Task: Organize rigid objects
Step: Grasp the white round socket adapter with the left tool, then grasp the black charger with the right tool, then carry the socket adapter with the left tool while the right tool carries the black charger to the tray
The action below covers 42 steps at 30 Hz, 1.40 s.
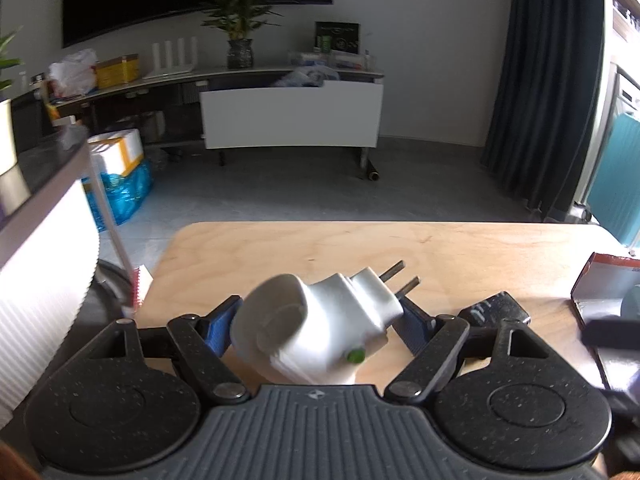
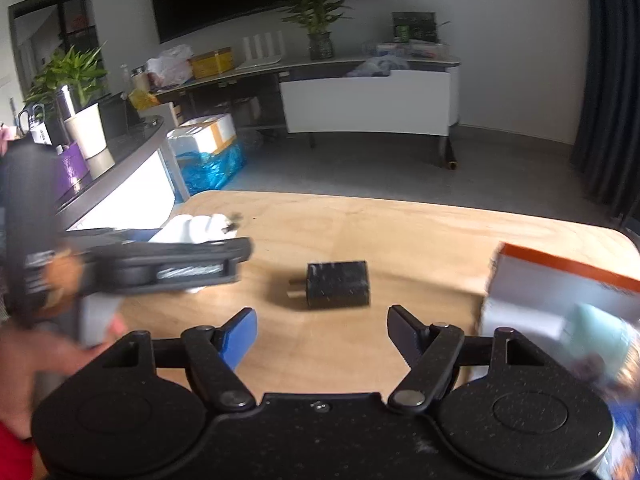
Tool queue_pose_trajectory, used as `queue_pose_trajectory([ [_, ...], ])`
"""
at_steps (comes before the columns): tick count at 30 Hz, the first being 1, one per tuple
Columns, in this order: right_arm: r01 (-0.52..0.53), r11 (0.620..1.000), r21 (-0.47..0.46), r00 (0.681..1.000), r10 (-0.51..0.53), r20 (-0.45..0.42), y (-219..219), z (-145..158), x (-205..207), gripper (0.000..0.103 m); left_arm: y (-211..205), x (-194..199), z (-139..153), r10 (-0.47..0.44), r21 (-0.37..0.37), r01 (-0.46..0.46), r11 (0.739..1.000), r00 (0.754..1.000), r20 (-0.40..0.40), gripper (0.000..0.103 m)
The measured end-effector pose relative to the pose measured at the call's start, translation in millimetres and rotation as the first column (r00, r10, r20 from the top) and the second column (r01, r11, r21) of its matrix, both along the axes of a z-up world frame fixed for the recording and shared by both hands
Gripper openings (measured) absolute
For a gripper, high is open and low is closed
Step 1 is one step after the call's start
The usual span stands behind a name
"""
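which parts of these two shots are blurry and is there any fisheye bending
Left wrist view: the white plug adapter between the left gripper fingers is smeared by motion, while the wooden table stays sharp. Right wrist view: the box at right and the other gripper at left are blurred; the black charger is crisp. Both views bow the dark screen's edge.

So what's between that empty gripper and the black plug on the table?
Only bare wooden table, seen in the right wrist view, separates the right gripper from the black plug.

Grey floor, white wall, dark curtain (daylight, probably a window, beside it).
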State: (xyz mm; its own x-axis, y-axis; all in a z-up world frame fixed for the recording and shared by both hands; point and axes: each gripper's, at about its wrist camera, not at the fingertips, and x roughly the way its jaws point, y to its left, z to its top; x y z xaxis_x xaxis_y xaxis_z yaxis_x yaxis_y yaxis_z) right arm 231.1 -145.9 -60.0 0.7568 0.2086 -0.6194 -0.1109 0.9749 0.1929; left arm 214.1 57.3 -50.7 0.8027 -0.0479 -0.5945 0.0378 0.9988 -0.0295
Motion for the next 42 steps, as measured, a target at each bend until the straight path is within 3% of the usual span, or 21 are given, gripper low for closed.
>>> queue_pose_trajectory([
  [5, -0.024, 1.000, -0.006, 0.999, 0.024, -0.022, 8.0, -12.8, 29.1, 0.088, 11.0, -12.9, 4.0, 0.035, -0.033, -0.035, 0.999, 0.999, -0.014, 0.082],
  [9, -0.027, 0.995, -0.096, 0.999, 0.025, -0.030, 19.8, -23.9, 47.0, 0.089, 14.4, -16.1, 6.4, 0.044, -0.050, -0.045, 0.998, 0.999, -0.016, 0.082],
  [12, -0.008, 0.995, -0.102, 1.000, 0.005, -0.027, 20.1, -31.3, 57.4, 0.088, 14.5, -15.6, 8.2, 0.050, -0.049, -0.051, 0.998, 0.999, -0.009, 0.082],
  [14, 0.008, 0.996, -0.087, 1.000, -0.009, -0.020, 19.3, -34.3, 59.8, 0.084, 15.0, -16.7, 8.0, 0.049, -0.055, -0.049, 0.997, 0.999, -0.009, 0.082],
  [15, 0.011, 0.997, -0.080, 1.000, -0.013, -0.015, 18.7, -34.0, 59.6, 0.073, 15.9, -17.7, 8.0, 0.051, -0.059, -0.051, 0.997, 0.999, -0.009, 0.082],
  [18, 0.018, 0.997, -0.072, 0.999, -0.020, -0.028, 17.6, -31.4, 56.9, 0.072, 15.8, -21.2, 8.2, 0.055, -0.061, -0.056, 0.997, 0.998, -0.008, 0.082],
  [28, 0.046, 0.999, -0.024, 0.999, -0.046, 0.012, 17.6, 1.2, 3.4, 0.072, 7.4, -54.1, 24.5, 0.056, -0.050, -0.056, 0.997, 0.998, 0.006, 0.082],
  [42, 0.068, 0.997, -0.041, 0.995, -0.065, 0.076, 25.9, 46.9, -81.3, 0.072, -2.2, -115.5, 52.6, 0.040, -0.047, -0.039, 0.998, 0.999, 0.033, 0.081],
])
